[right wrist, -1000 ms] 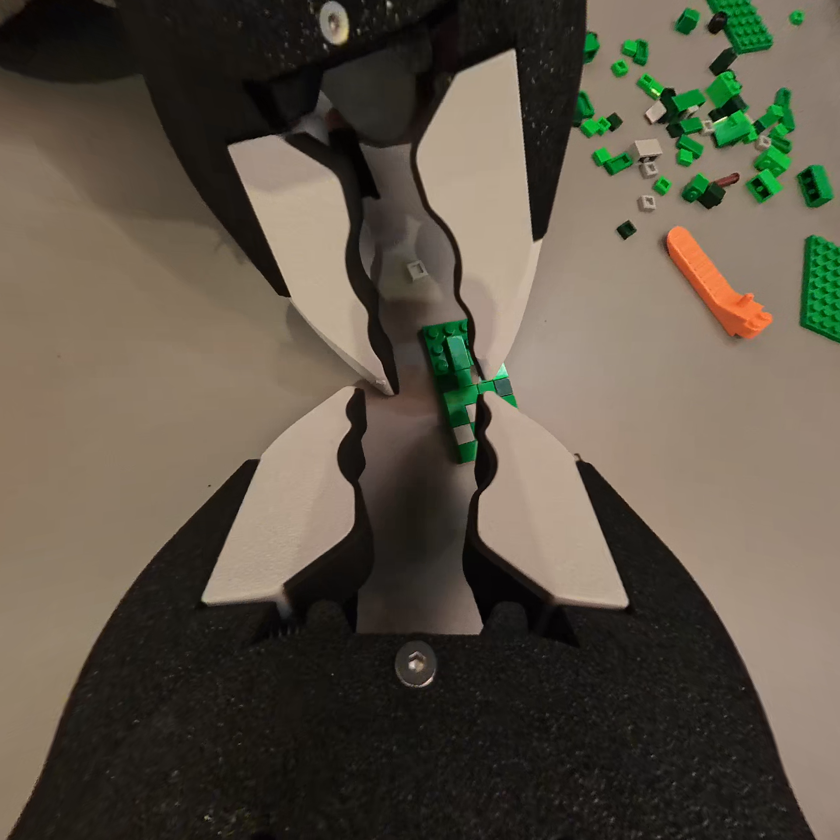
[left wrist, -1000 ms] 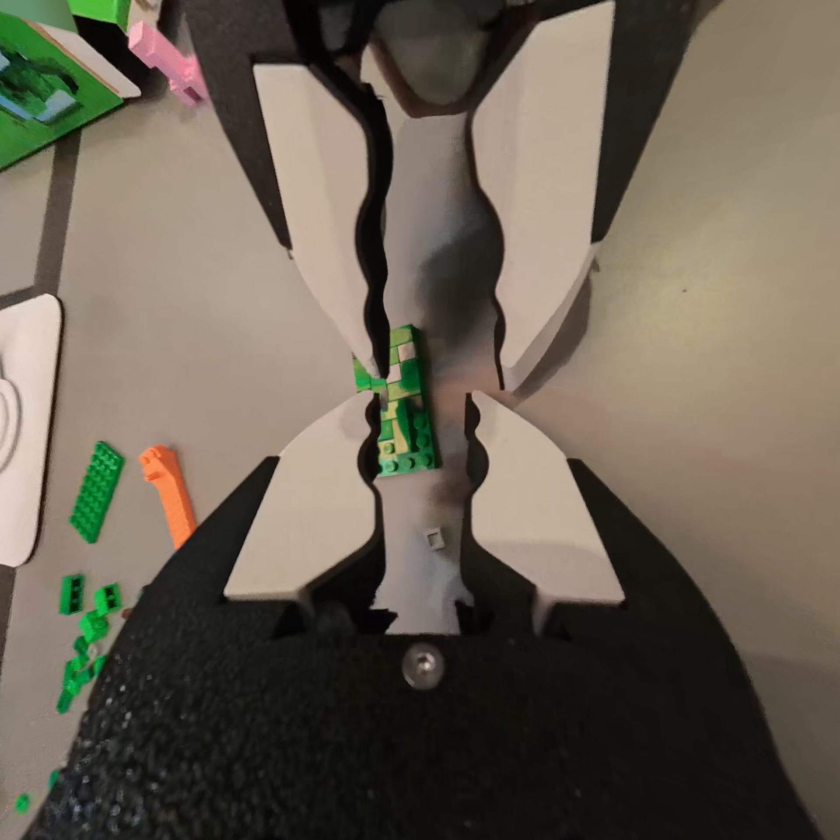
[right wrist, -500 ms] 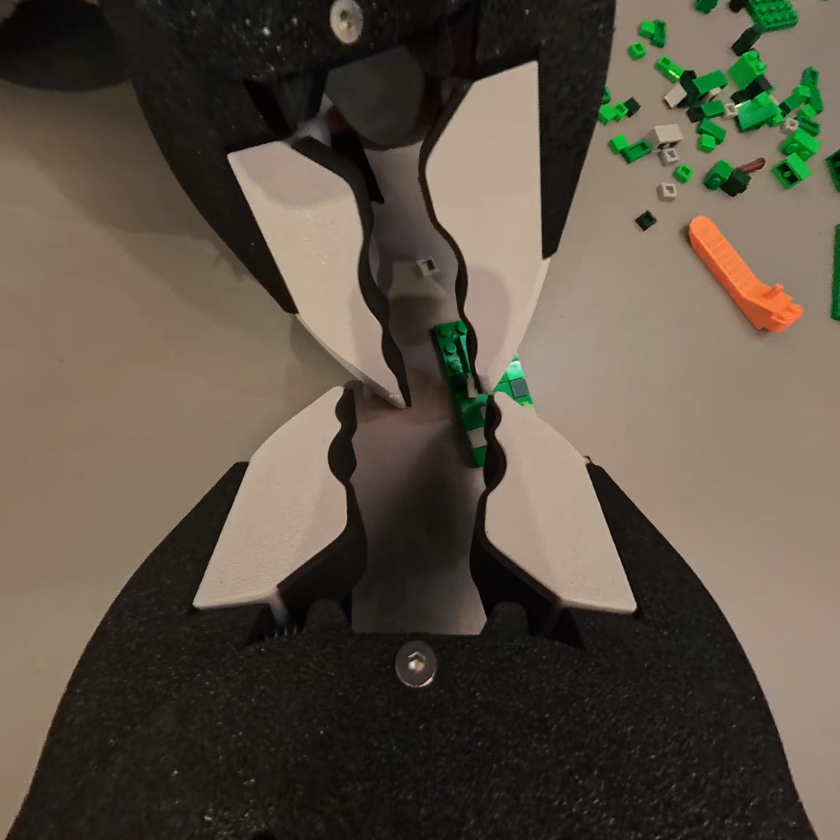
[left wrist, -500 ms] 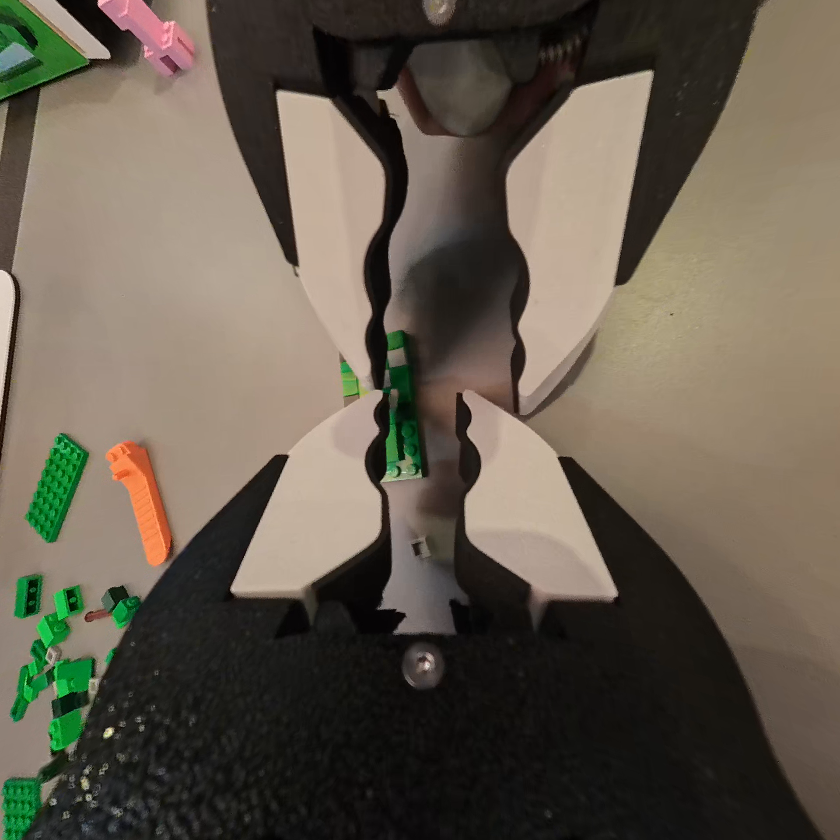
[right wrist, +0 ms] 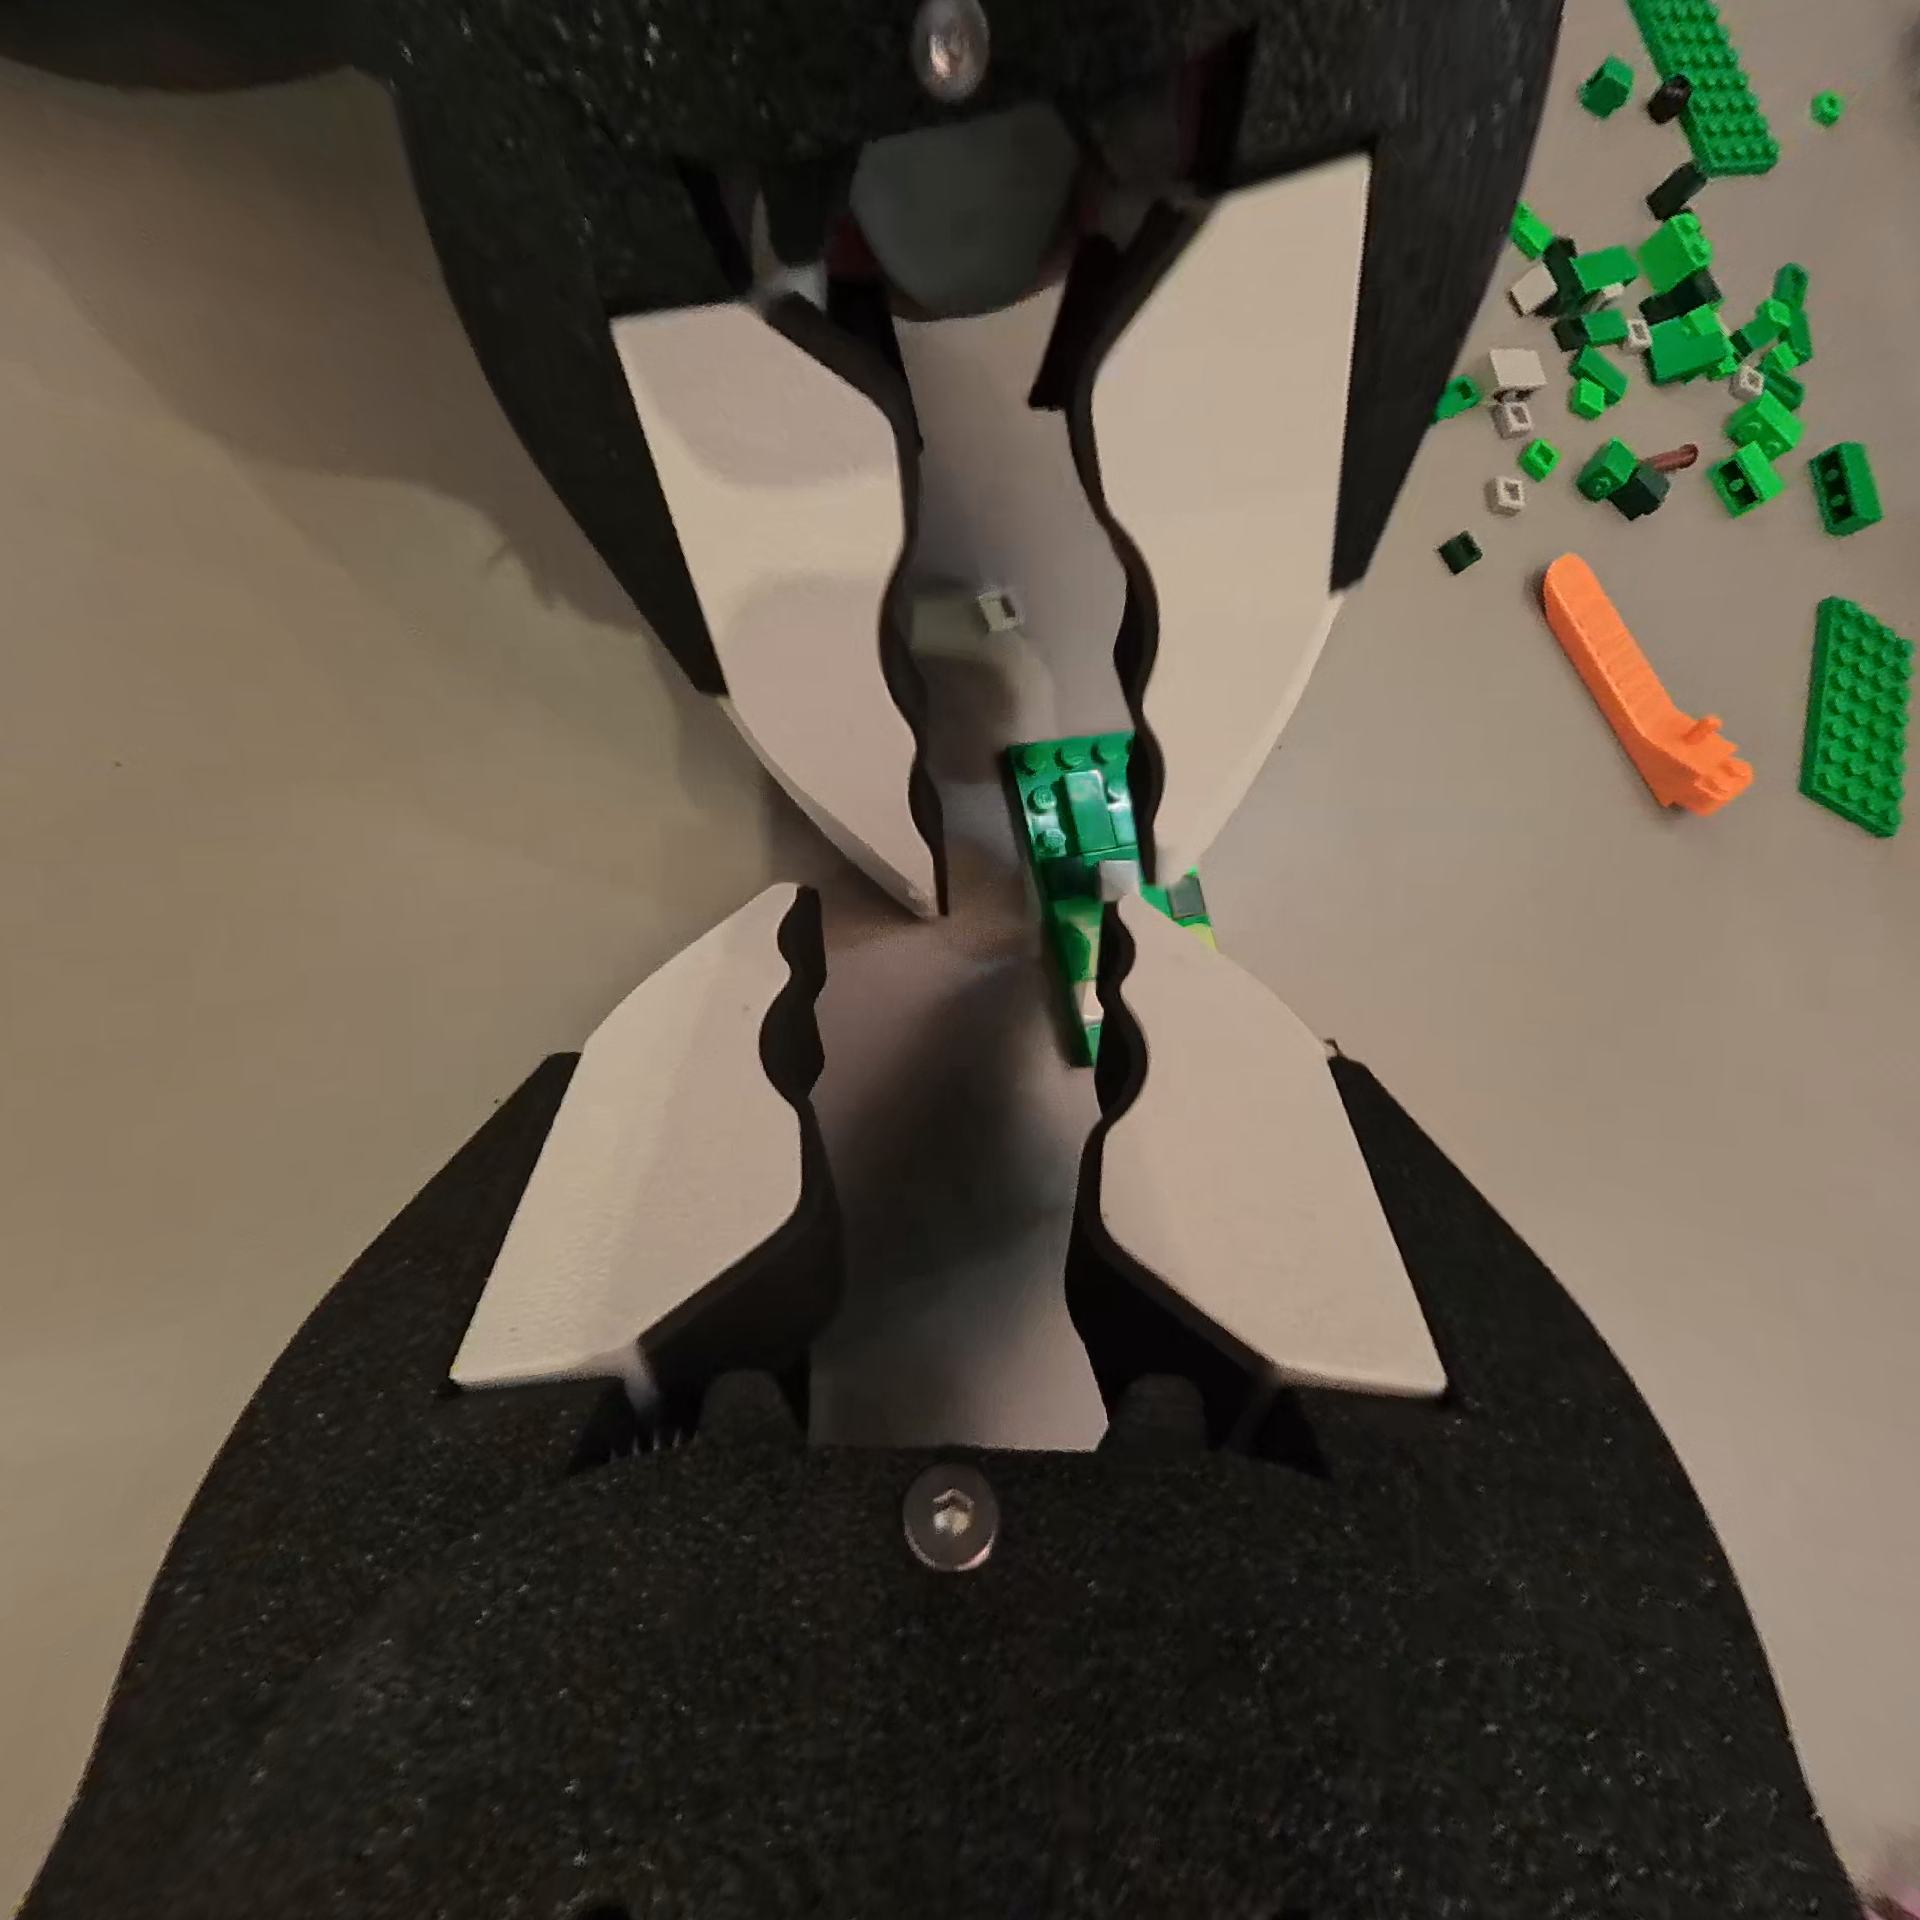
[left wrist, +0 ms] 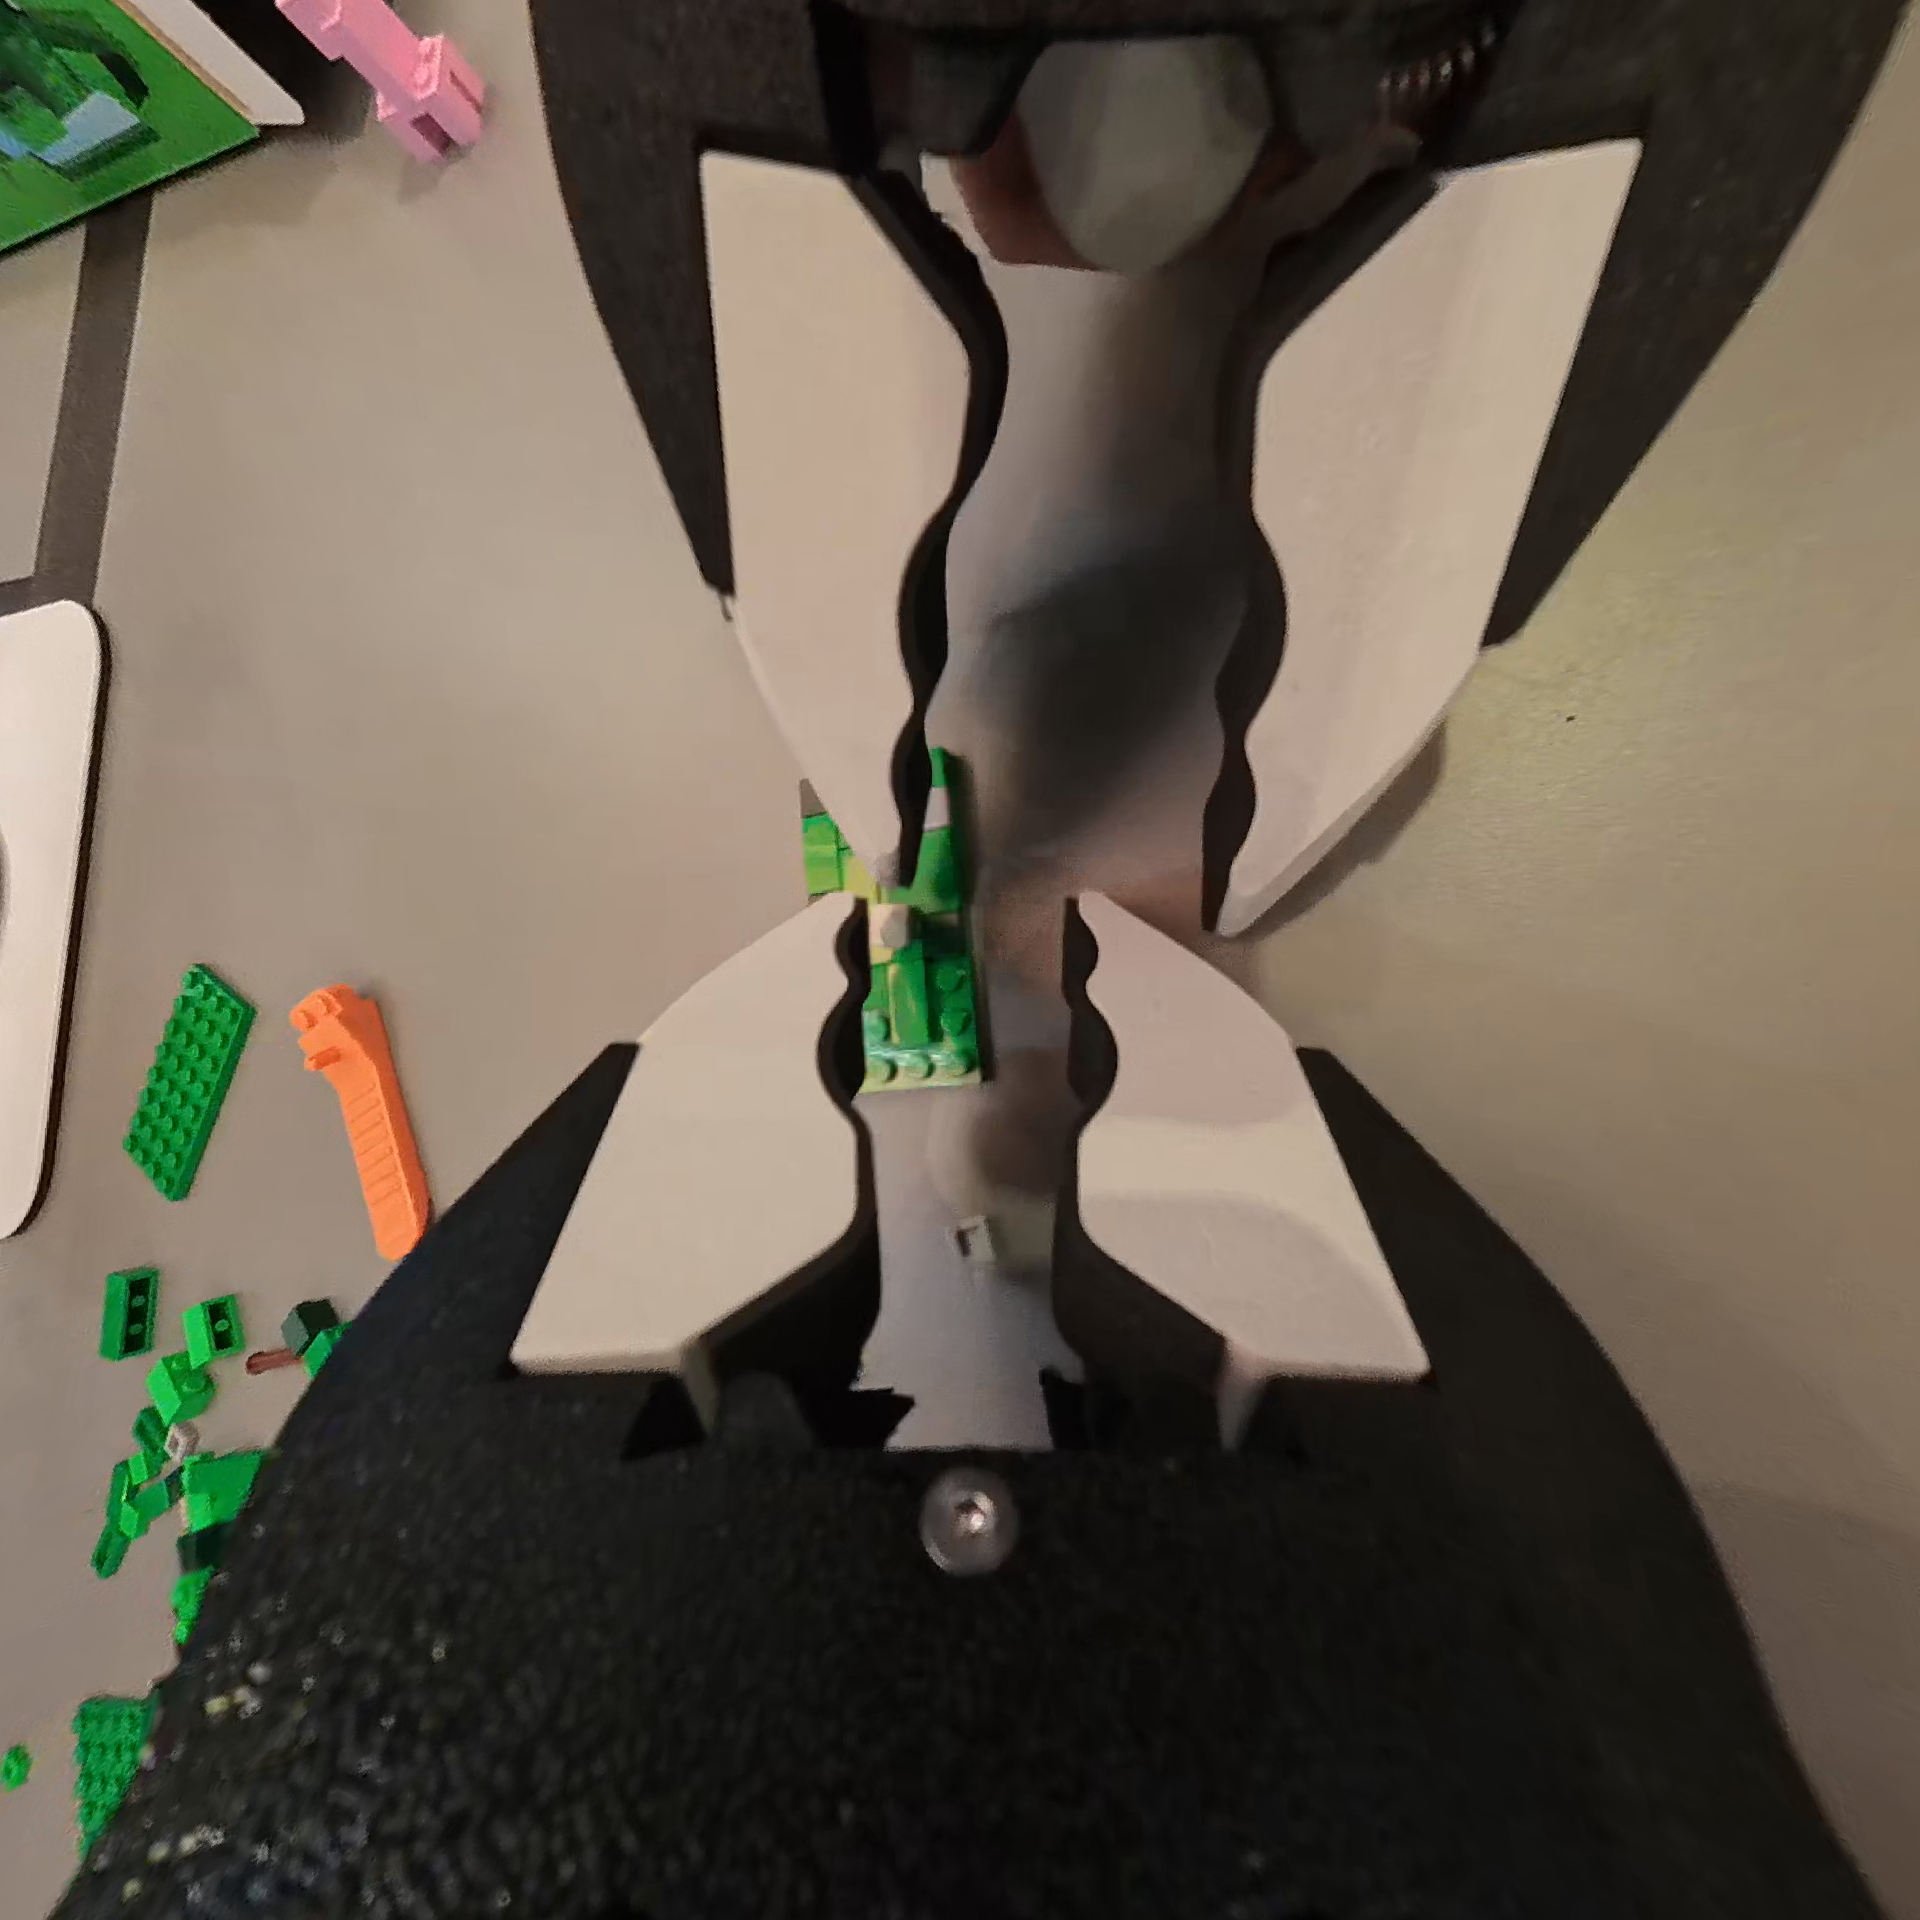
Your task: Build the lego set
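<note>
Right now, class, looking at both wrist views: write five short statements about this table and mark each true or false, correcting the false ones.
1. The two grippers face each other tip to tip. True: left gripper, right gripper.
2. Both grippers are wide open. True.
3. The small green lego assembly lies on the table between the fingers. True.
4. The brick separator is blue. False: it is orange.
5. The loose green bricks are stacked in a tower. False: they lie scattered.
</note>
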The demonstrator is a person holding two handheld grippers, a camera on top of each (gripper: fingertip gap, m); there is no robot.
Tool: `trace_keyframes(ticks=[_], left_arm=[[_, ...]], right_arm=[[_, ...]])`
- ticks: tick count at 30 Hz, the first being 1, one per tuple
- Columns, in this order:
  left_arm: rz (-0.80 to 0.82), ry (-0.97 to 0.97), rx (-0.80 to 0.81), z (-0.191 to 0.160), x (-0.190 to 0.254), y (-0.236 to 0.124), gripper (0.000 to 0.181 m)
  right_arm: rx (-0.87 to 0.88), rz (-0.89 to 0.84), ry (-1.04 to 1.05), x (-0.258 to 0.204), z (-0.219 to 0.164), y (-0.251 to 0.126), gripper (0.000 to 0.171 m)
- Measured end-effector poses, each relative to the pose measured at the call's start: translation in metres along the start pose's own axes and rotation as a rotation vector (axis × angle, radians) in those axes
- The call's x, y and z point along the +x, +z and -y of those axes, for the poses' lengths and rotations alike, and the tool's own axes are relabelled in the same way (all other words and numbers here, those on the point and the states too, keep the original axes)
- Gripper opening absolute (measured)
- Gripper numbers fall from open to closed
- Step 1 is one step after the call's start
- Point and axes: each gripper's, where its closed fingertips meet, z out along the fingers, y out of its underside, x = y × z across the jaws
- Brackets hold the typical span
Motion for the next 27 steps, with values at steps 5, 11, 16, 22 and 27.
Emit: trace_keyframes(ticks=[5,11,16,22,27], left_arm=[[0.008,-0.066,-0.002,-0.02,-0.012,-0.011,0.048],[-0.137,-0.165,0.108,-0.024,-0.009,-0.01,0.047],[-0.261,-0.284,0.157,-0.025,-0.009,-0.005,0.05],[-0.213,-0.2,0.17,-0.024,-0.013,-0.005,0.033],[-0.189,-0.142,0.217,-0.023,-0.014,-0.006,0.031]], right_arm=[[0.029,0.007,0.051,0.006,-0.004,-0.002,0.048],[0.107,0.019,0.084,0.009,0.003,-0.004,0.043],[0.097,0.002,0.079,0.011,0.0,-0.002,0.044],[0.113,0.035,0.092,0.011,0.001,-0.003,0.055],[0.088,0.077,0.102,0.028,0.008,0.0,0.063]])
